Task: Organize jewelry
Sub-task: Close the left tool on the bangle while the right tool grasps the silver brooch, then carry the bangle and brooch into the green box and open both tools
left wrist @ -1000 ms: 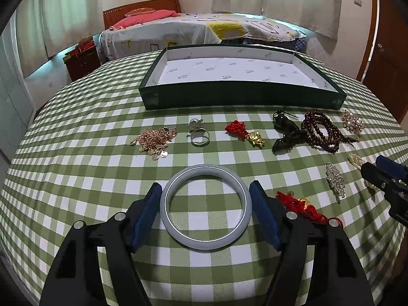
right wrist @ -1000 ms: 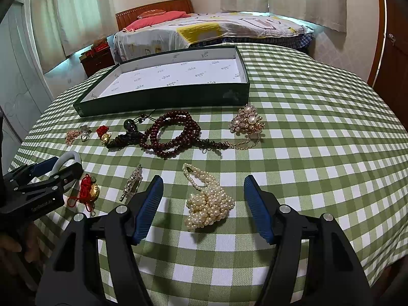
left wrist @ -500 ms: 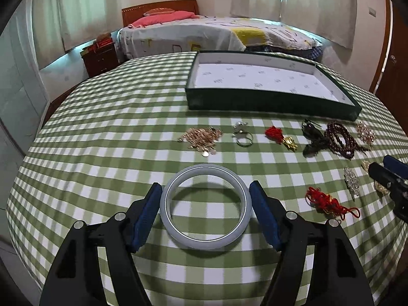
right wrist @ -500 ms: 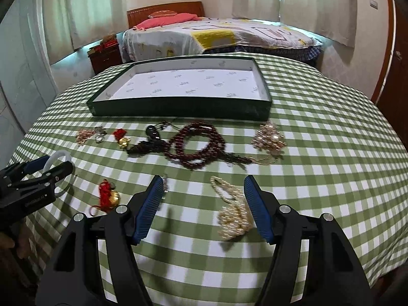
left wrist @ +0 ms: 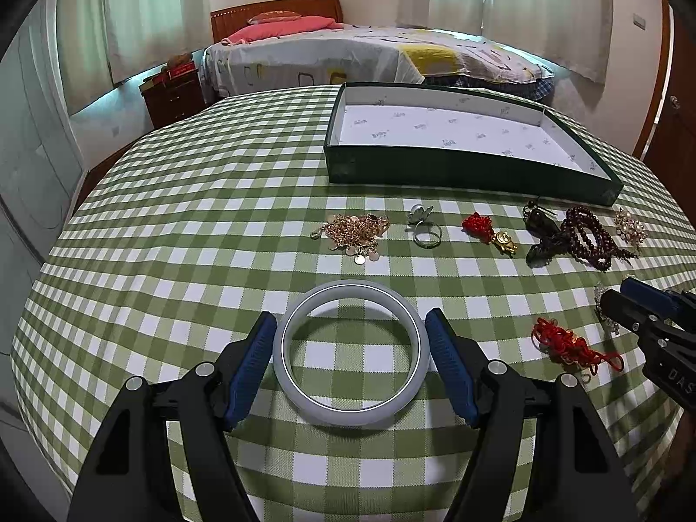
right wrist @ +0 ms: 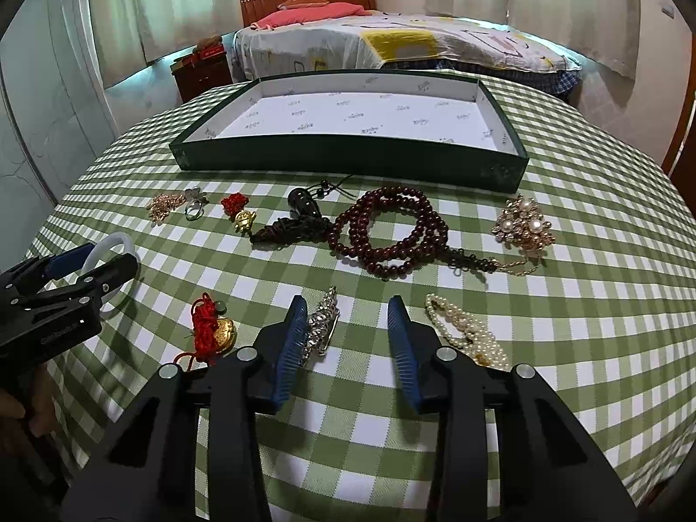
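My left gripper point(left wrist: 350, 365) is shut on a pale grey-white bangle point(left wrist: 350, 409) and holds it above the checked tablecloth; it also shows in the right wrist view point(right wrist: 111, 250). My right gripper point(right wrist: 346, 348) is open and empty, low over the cloth, with a silver rhinestone brooch point(right wrist: 321, 326) by its left finger and a pearl strand point(right wrist: 467, 332) to its right. A dark green tray point(left wrist: 467, 169) with a white lining stands at the back, empty. In front of it lie a gold chain point(left wrist: 354, 232), a silver ring point(left wrist: 426, 232) and dark red beads point(right wrist: 391, 230).
Also on the cloth are a red knot with a gold charm point(left wrist: 489, 232), a red-corded gold pendant point(right wrist: 213, 330), a black pendant point(right wrist: 304, 209) and a pearl cluster brooch point(right wrist: 524, 226). The round table's edge curves close on the left. A bed point(left wrist: 369, 56) stands behind.
Both grippers have risen and drawn back, so the table looks smaller. The right gripper shifted left off the pearl strand and narrowed its opening. The left gripper still holds the bangle.
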{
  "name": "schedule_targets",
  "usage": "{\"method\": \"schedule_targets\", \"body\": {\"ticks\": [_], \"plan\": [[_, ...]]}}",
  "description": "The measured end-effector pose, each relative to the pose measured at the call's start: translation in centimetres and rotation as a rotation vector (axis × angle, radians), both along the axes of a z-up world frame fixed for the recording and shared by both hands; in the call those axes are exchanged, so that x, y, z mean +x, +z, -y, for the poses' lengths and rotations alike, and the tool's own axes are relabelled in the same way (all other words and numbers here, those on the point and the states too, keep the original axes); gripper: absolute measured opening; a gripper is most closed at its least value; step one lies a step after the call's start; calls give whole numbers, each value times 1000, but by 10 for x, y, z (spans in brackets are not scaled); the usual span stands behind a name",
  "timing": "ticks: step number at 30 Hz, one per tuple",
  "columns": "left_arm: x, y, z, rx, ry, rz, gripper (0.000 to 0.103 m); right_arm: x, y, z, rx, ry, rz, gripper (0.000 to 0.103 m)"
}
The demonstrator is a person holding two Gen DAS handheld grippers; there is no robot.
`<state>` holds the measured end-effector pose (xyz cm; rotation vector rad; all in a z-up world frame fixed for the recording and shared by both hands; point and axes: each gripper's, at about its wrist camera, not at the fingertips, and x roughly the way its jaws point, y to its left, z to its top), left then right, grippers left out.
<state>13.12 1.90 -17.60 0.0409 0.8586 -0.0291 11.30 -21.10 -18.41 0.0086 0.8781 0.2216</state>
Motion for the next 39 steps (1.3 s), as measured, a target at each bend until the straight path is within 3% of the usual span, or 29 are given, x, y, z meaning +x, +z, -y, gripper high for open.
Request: {"method": "schedule_targets", "body": {"ticks": [9, 19, 27, 34, 39], "plan": [[-2, 0, 3, 5, -3, 1, 68, -2, -1, -6, 28, 54, -5, 13], [-3, 9, 12, 3, -19, 20, 68, -5, 10, 4, 71, 36, 11, 12], [12, 43, 25, -38, -45, 83, 68, 7, 39, 23, 87, -8, 87, 12], [49, 69, 39, -74, -61, 139, 68, 52, 72, 50, 109, -76, 172, 12], [95, 76, 49, -88, -62, 177, 68, 95, 75, 66, 115, -104, 187, 12]]}}
